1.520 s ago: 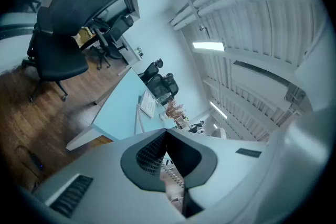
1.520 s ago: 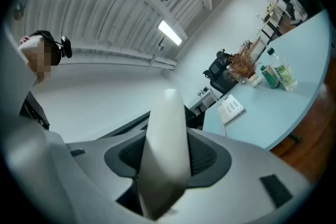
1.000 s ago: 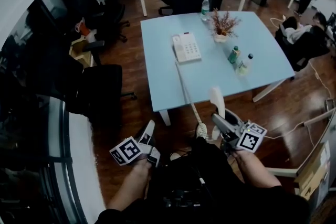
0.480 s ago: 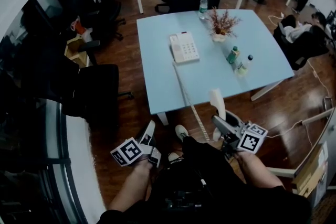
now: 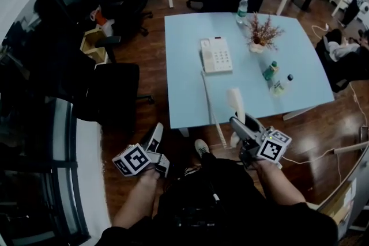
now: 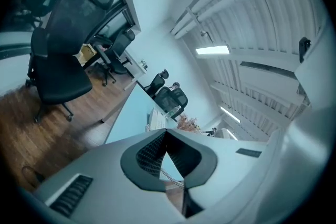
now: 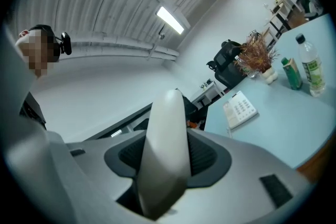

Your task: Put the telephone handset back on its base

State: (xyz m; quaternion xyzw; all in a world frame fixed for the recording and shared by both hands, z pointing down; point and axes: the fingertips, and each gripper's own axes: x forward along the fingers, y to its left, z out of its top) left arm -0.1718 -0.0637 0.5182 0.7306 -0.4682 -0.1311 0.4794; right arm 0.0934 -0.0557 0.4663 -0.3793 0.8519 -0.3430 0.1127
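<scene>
One smooth, perhaps plastic handset (image 7: 165,152), coiled cord (image 5: 219,131)

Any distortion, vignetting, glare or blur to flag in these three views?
Head view: fisheye bows the edges of the blue table, left side falls into shadow. Left gripper view: black corner vignette, ceiling lamp blown out. Right gripper view: handset close and soft, telephone base sharper.

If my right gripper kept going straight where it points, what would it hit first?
Likely nothing nearby: the right gripper, shut on the handset, seems to aim over the blue table's near left corner toward the black chairs at the far wall. Depth is unclear.
</scene>
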